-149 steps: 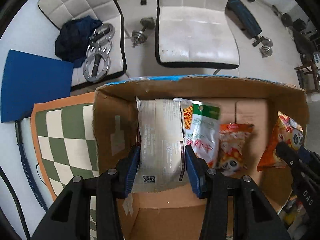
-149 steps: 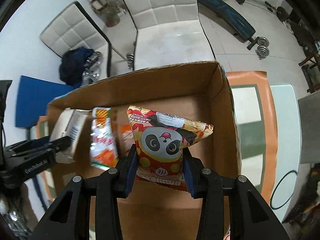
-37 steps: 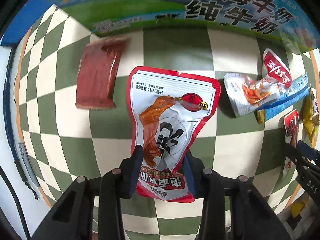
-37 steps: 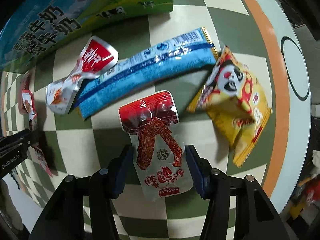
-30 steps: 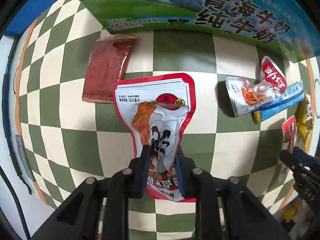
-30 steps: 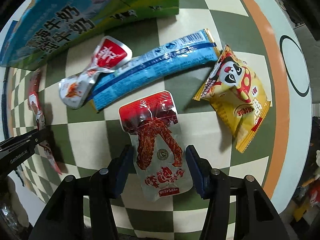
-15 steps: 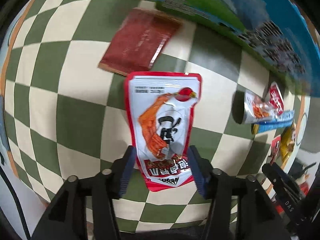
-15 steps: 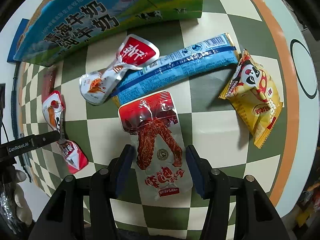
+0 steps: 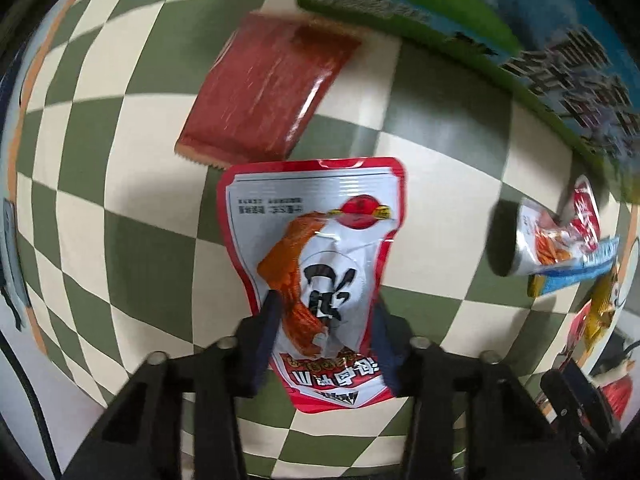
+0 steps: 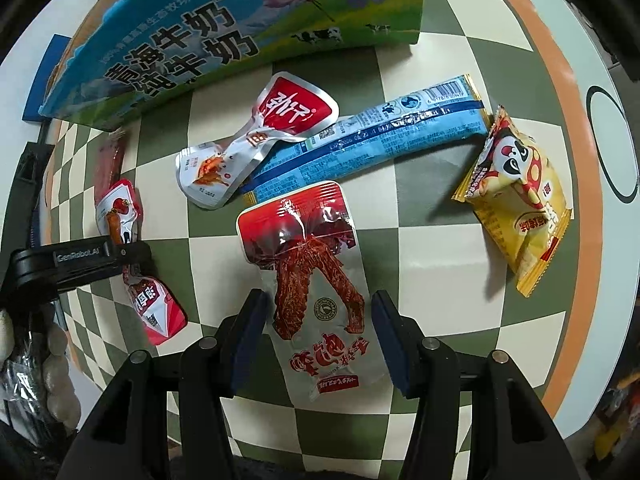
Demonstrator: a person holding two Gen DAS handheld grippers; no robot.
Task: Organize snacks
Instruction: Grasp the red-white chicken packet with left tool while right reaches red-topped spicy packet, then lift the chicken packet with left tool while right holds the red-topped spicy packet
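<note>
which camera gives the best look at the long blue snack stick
The right wrist view. There the long blue snack stick lies in full on the checkered mat, barcode showing, a silver and red pouch overlapping one end. The left wrist view catches only a blurred blue sliver at its right edge.

Both wrist cameras look steeply down, close over the checkered mat (image 9: 152, 248); both show the milk carton (image 10: 224, 28) at 12 o'clock.
</note>
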